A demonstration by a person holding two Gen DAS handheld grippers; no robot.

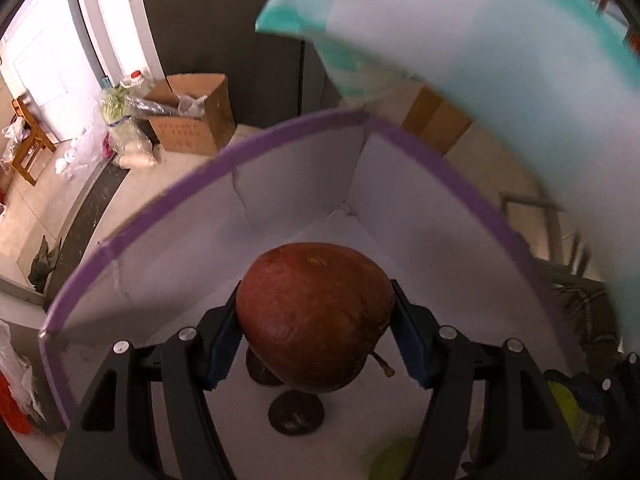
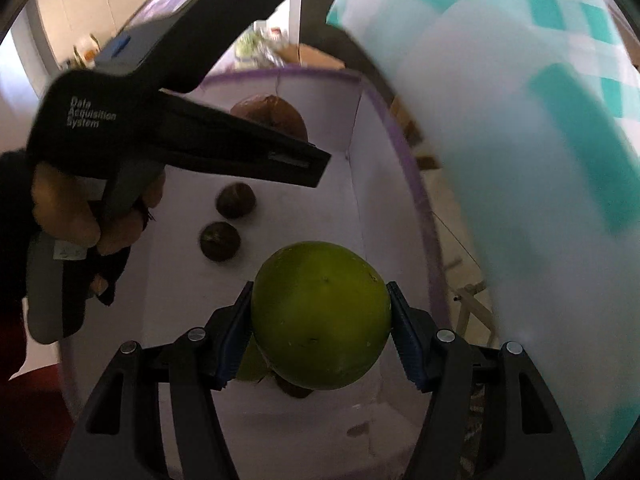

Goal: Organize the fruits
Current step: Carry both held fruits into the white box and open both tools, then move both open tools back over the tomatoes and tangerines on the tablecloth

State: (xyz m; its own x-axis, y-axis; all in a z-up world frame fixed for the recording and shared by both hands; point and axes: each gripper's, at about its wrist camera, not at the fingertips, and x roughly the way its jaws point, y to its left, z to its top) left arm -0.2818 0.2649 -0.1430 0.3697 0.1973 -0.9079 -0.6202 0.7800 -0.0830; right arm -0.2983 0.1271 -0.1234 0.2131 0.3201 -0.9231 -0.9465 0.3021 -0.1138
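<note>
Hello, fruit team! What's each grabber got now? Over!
Left gripper shut on red-brown pear. Right gripper shut on green fruit. Both over purple-rimmed box; two small dark fruits inside.

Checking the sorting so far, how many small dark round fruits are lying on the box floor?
2 in plain view: one farther in, one nearer the green fruit. A third may hide under it.

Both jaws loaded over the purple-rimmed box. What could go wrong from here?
1. Red-brown pear hangs right above two small dark fruits; releasing it there may bruise them.
2. Green fruit is pinched only at its sides and could slip.
3. Left gripper and right gripper share one box; they may collide.
</note>
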